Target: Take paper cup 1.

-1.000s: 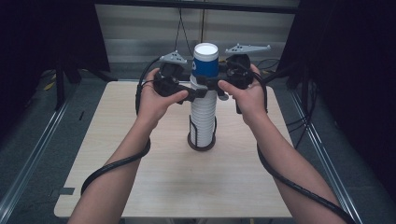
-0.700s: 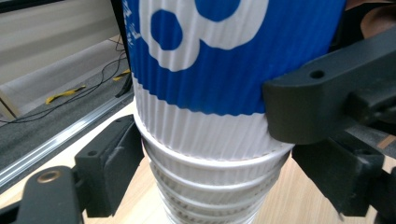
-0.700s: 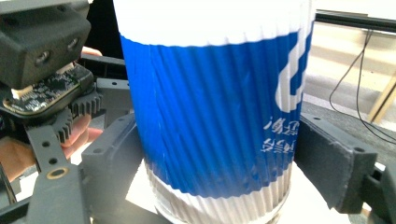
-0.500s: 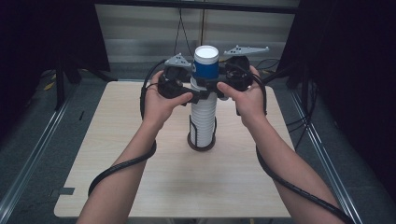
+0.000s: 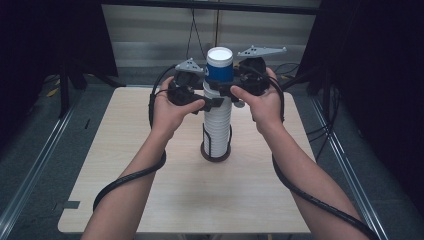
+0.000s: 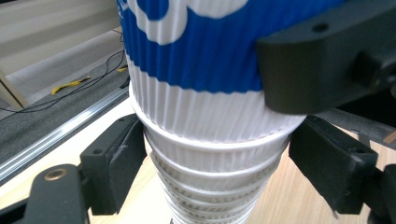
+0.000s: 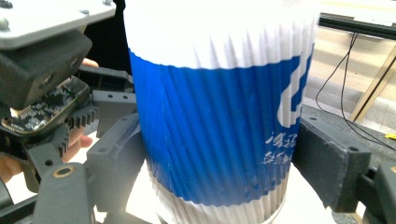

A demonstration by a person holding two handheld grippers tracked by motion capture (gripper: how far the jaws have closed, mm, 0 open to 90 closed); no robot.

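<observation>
You have both grippers at the top of the tall stack of white ribbed paper cups (image 5: 218,117), which stands upright in a dark wire holder (image 5: 216,150) near the middle of the worktop (image 5: 125,165). The top cup (image 5: 220,65), the one with the blue band, sits nested on that stack and has not come free.

Your right gripper (image 7: 215,177) straddles the blue cup: its fingers (image 7: 116,158) have just been closing and now lie against the ribbed wall on both sides, so I judge the cup is gripped, though perhaps only lightly. Your left gripper (image 6: 212,172) sits lower, around the white cups just beneath the blue one. Its fingers (image 6: 114,161) have also just been closing, with the left one touching the stack; on the right I cannot tell whether a sliver of gap remains.

So the approach and bracing look done. What is left, as I read it, is to hold the stack down and lift the top cup away.

On the blue band there is white lettering: 2 short rows of characters in the right gripper view, too blurred to read, and part of a large white logo shape.
</observation>
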